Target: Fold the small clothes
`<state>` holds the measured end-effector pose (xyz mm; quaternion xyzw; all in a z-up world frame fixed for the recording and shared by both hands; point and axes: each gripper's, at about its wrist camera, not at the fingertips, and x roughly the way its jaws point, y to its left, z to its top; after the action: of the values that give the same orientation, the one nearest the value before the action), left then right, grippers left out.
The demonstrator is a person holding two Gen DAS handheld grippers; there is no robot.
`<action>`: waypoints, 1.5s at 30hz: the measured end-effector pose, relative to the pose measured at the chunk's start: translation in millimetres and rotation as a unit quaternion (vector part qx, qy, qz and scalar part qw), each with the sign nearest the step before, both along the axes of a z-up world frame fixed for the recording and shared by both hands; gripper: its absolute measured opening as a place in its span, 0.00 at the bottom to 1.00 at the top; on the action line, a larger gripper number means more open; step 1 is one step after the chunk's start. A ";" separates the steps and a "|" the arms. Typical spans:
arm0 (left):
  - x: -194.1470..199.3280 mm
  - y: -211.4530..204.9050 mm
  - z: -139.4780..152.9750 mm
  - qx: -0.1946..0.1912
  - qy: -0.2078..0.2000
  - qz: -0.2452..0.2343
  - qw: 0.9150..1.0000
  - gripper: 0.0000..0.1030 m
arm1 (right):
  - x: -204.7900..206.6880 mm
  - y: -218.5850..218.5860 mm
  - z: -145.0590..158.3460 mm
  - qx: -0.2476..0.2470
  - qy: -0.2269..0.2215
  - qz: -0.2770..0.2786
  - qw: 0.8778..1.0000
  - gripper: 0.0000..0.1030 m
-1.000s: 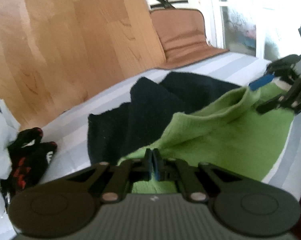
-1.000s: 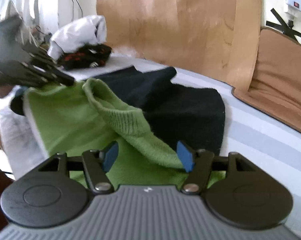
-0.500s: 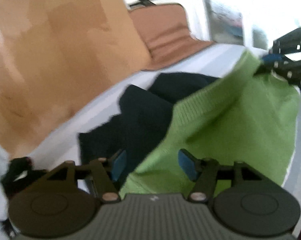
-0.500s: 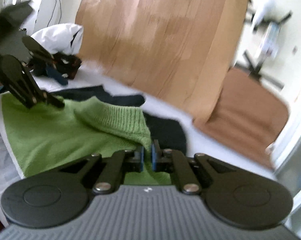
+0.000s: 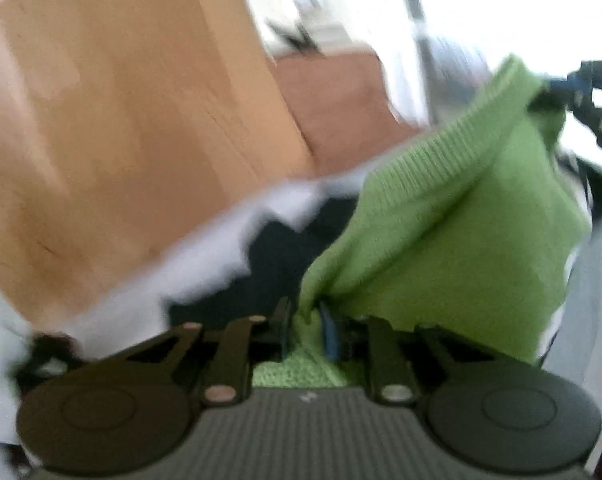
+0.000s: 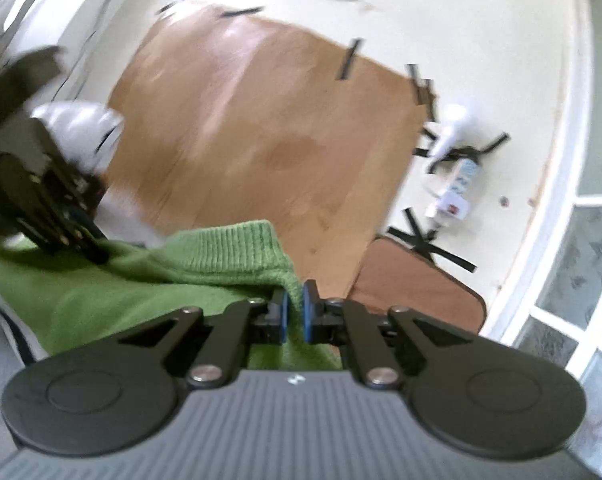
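Observation:
A green knit garment (image 5: 453, 232) hangs lifted between both grippers. My left gripper (image 5: 307, 330) is shut on one corner of its ribbed edge. My right gripper (image 6: 295, 316) is shut on the other corner of the green garment (image 6: 229, 256). The right gripper shows at the upper right of the left wrist view (image 5: 581, 84), and the left gripper at the left of the right wrist view (image 6: 57, 216). A black garment (image 5: 277, 256) lies on the bed under the green one.
A wooden board (image 5: 121, 152) leans against the wall behind the bed. A brown cushion (image 6: 417, 280) stands to its right. A white heap of clothes (image 6: 77, 136) lies far left. The striped bedsheet (image 5: 205, 248) runs below the board. A glass door (image 6: 589, 240) is at the right.
The left gripper opened, then shut again on the green garment's corner. The right gripper shut on the other corner. Both rose, lifting the garment off the bed.

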<state>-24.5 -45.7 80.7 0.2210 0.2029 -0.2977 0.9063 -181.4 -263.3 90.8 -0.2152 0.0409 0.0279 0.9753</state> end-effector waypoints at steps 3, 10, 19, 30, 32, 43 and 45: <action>-27.2 17.9 50.0 -0.074 -0.079 0.041 0.993 0.16 | 5.4 -20.0 31.4 0.073 -0.024 -0.004 0.997 0.10; -108.0 23.0 151.6 -0.157 -0.278 0.100 0.942 0.16 | -7.4 -23.3 130.4 0.122 -0.150 0.031 0.981 0.10; -193.3 26.9 265.1 -0.274 -0.443 0.151 0.840 0.03 | -36.0 -16.8 245.3 0.106 -0.250 0.072 0.960 0.10; -199.9 -5.0 164.5 -0.213 -0.276 0.006 0.937 0.55 | -25.7 -5.5 236.2 0.034 -0.218 0.040 0.974 0.10; -193.5 -10.7 144.5 -0.218 -0.219 -0.032 0.950 0.64 | -25.8 -6.5 239.2 0.035 -0.217 0.035 0.975 0.10; -157.3 -42.0 79.1 -0.235 -0.061 -0.066 0.968 0.65 | -23.4 -2.7 244.2 0.035 -0.216 0.036 0.975 0.10; -142.0 -57.2 63.8 -0.194 -0.030 -0.050 0.979 0.09 | -23.2 -4.7 244.1 0.038 -0.215 0.033 0.975 0.10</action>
<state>-166.5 -102.9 144.5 0.0601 0.1030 -0.3696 0.9215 -204.5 -268.0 334.9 -0.1805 -0.1785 0.0150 0.9671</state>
